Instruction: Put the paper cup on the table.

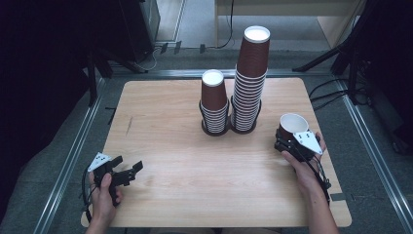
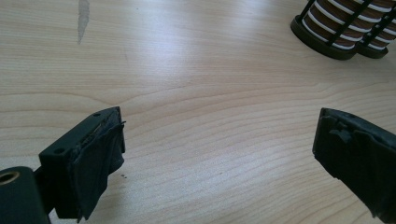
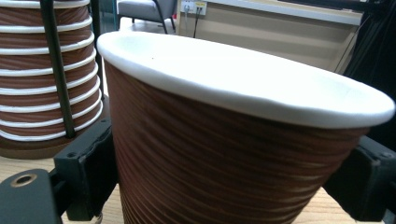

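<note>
Two cup stacks [image 1: 215, 102] [image 1: 250, 78] in holders – one loose cup [image 1: 292, 126] – two grippers [image 1: 125, 171] [image 1: 285, 141].

Right gripper [image 1: 288, 139] at right tabletop [image 1: 170, 161] edge, fingers clamped on upright brown cup [image 1: 292, 126]. Left gripper [image 1: 124, 170] near-left, fingers spread, holding nothing. Short stack [image 1: 214, 102] and tall stack [image 1: 251, 80] side by side at far centre.

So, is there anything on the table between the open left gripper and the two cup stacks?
No. In the left gripper view, bare wood runs from the left gripper to the cup stacks; the high view agrees.
</note>
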Action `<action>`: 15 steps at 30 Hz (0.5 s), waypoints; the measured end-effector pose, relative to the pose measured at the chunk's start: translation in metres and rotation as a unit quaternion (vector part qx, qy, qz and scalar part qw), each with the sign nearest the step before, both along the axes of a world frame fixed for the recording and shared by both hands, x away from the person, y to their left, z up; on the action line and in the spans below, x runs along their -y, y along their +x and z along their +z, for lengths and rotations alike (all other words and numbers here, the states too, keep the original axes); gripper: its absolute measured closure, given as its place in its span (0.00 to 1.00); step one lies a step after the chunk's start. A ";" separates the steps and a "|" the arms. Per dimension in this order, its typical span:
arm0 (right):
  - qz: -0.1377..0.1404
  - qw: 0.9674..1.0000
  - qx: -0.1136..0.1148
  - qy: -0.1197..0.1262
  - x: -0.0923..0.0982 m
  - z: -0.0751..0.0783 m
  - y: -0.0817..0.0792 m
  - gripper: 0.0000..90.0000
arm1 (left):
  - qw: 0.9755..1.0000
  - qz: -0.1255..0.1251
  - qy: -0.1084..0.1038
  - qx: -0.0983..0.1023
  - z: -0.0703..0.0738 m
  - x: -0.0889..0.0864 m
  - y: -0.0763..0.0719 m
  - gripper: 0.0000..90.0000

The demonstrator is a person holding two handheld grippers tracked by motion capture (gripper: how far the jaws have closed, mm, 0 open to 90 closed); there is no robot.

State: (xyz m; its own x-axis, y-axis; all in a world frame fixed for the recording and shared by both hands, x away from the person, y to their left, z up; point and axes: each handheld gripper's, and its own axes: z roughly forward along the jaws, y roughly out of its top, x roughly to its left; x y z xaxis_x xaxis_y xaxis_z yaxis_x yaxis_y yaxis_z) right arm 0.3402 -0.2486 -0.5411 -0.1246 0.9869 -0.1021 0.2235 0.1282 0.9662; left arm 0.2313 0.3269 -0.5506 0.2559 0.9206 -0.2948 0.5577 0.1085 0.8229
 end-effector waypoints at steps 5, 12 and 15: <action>-0.004 1.000 -0.013 0.020 0.003 0.001 0.000 0.06 | 1.000 0.001 -0.003 -0.001 0.000 0.000 0.001 0.03; 0.018 0.999 -0.015 0.031 0.003 0.008 -0.004 0.00 | 1.000 -0.001 -0.001 -0.003 0.000 0.000 0.001 0.03; 0.029 0.999 -0.009 0.034 0.002 0.011 -0.007 0.00 | 1.000 -0.002 -0.001 -0.003 -0.001 0.000 0.001 0.03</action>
